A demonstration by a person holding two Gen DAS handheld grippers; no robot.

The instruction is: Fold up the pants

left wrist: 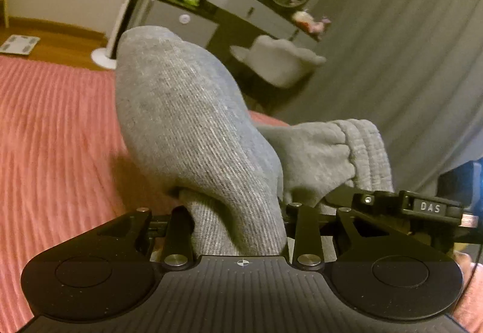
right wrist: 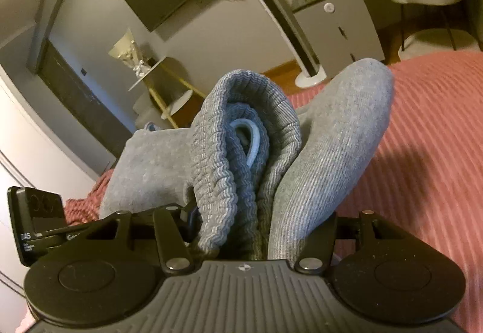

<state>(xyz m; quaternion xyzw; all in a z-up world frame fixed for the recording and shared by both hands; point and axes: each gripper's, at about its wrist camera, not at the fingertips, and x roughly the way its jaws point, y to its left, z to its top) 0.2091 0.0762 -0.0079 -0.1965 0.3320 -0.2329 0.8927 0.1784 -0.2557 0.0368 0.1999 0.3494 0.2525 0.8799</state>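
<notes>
Grey pants [left wrist: 193, 127] in both tongs

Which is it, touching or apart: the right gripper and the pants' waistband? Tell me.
Touching. The right wrist view shows the ribbed waistband of the gray pants bunched between the right gripper arms, with no gap visible.

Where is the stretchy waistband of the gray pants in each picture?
Left wrist view: the waistband sits right of center, bunched above the other hand-held gripper.
Right wrist view: the waistband fills the center, standing up folded with its pale drawstring showing, clamped in the right hand-held gripper.
Shared landmark: the tall white tower fan on the floor beyond the pink bedspread.
</notes>
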